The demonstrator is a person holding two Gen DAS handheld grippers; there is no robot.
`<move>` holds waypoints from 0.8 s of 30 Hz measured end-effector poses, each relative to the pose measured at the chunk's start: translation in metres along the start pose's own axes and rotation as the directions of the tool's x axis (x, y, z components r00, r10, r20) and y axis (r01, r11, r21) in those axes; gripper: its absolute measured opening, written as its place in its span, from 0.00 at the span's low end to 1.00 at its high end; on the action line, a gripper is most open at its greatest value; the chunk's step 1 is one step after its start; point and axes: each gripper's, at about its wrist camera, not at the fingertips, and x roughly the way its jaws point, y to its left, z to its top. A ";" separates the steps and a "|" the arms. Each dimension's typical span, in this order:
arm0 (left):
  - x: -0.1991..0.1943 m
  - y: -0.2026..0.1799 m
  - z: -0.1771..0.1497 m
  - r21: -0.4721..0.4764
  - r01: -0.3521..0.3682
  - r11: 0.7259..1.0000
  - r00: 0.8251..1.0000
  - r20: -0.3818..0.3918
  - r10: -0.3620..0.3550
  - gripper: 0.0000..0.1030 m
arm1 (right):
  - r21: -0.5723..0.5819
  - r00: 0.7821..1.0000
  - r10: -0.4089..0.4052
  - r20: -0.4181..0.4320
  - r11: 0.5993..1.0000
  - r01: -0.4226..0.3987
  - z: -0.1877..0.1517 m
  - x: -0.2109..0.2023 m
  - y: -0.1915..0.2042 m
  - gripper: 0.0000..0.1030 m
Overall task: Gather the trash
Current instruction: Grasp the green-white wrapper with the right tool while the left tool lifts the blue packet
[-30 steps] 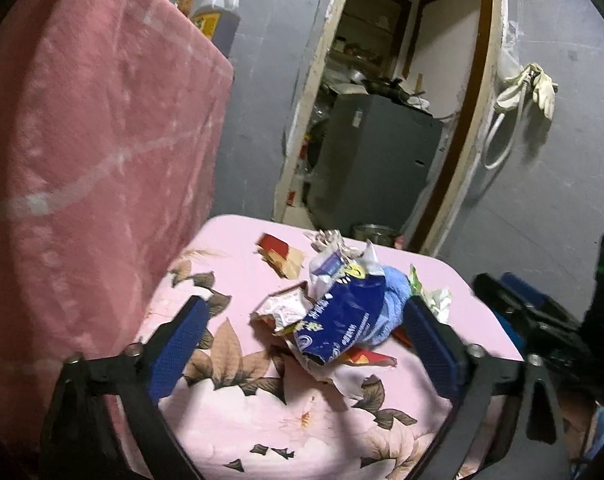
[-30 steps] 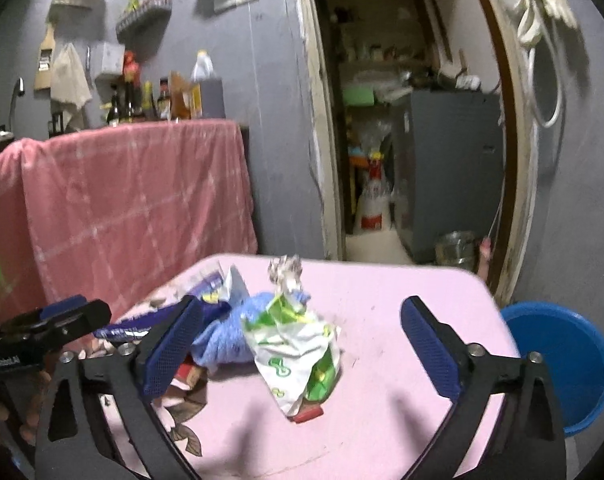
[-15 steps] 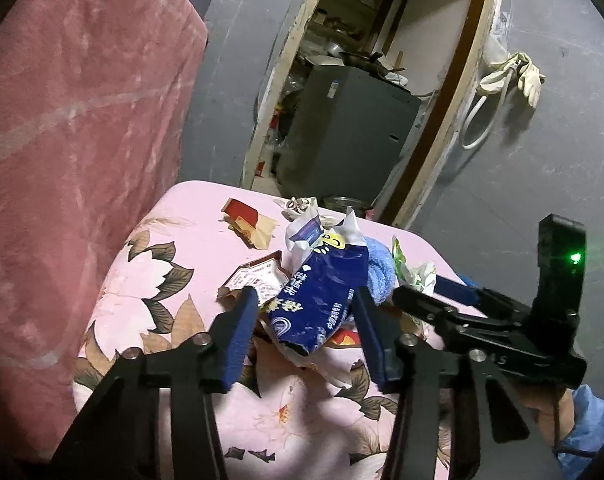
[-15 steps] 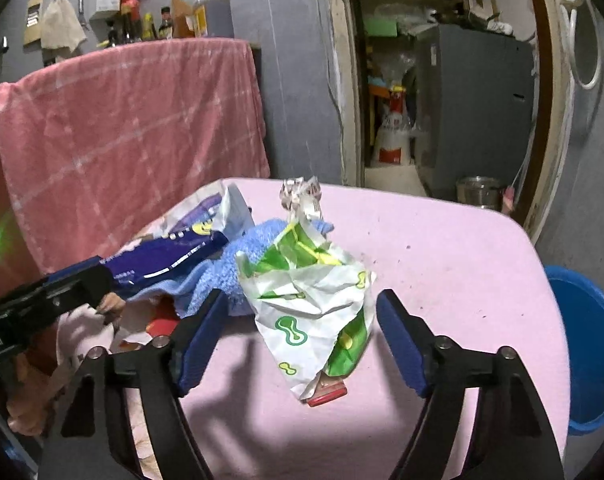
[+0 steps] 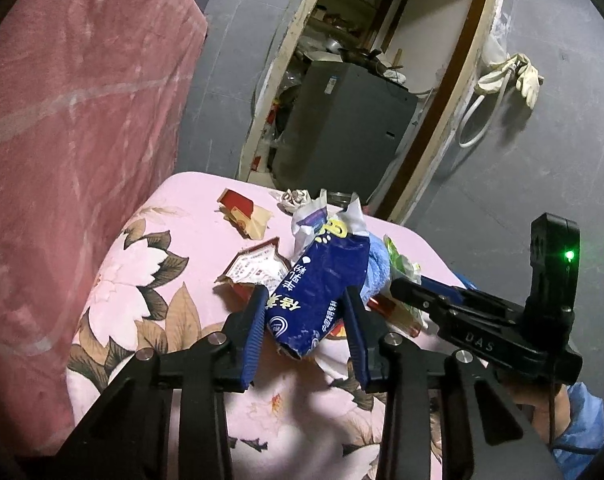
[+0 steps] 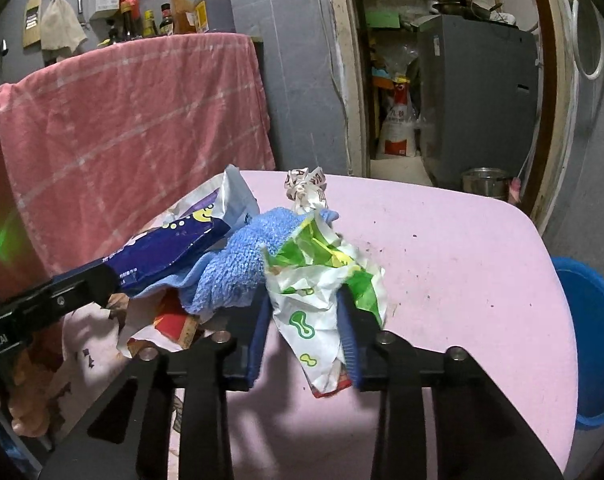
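On the pink floral table [image 5: 149, 264] lies a heap of trash. A dark blue snack bag [image 5: 322, 280] sits between the pads of my left gripper [image 5: 306, 294]; the jaws are closing and the pads press its sides. My right gripper [image 6: 304, 300] is closing too, its pads squeezing a crumpled green-and-white wrapper [image 6: 314, 280]. Between the two pieces lies a light blue cloth [image 6: 237, 264]. The blue bag [image 6: 169, 248] shows at the left in the right wrist view, held off the table.
A torn red-and-yellow box [image 5: 241, 212], a printed card [image 5: 253, 268] and a crumpled paper ball [image 6: 306, 188] lie on the table. A blue basin [image 6: 590, 340] stands beside the table's right edge. A pink-draped counter [image 6: 121, 120] stands left; a doorway with a grey cabinet [image 6: 478, 92] is behind.
Both grippers went from wide open to closed, the left around the blue bag, the right around the green-and-white wrapper. The right gripper also dropped toward the table.
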 end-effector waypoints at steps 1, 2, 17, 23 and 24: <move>0.000 -0.002 -0.001 0.003 -0.002 1.000 1.000 -0.005 0.002 0.30 | 0.002 1.000 0.001 -0.003 1.000 -0.001 0.000 0.000 0.000 0.24; 0.000 -0.003 -0.002 0.004 -0.004 1.000 1.000 -0.009 0.004 0.26 | 0.004 1.000 0.002 -0.002 1.000 -0.002 0.000 -0.001 0.000 0.22; -0.022 -0.022 -0.017 0.018 -0.010 1.000 0.999 0.038 0.010 0.08 | 0.008 0.992 -0.005 0.128 1.000 0.004 -0.009 -0.040 0.003 0.06; -0.033 -0.041 -0.020 0.050 -0.010 0.999 0.995 0.099 0.005 0.08 | 0.004 0.972 -0.025 0.233 1.000 0.024 -0.013 -0.069 0.003 0.06; -0.034 -0.047 -0.019 0.059 -0.014 0.998 0.993 0.117 0.007 0.08 | 0.005 0.965 -0.033 0.259 0.999 0.032 -0.013 -0.077 0.002 0.06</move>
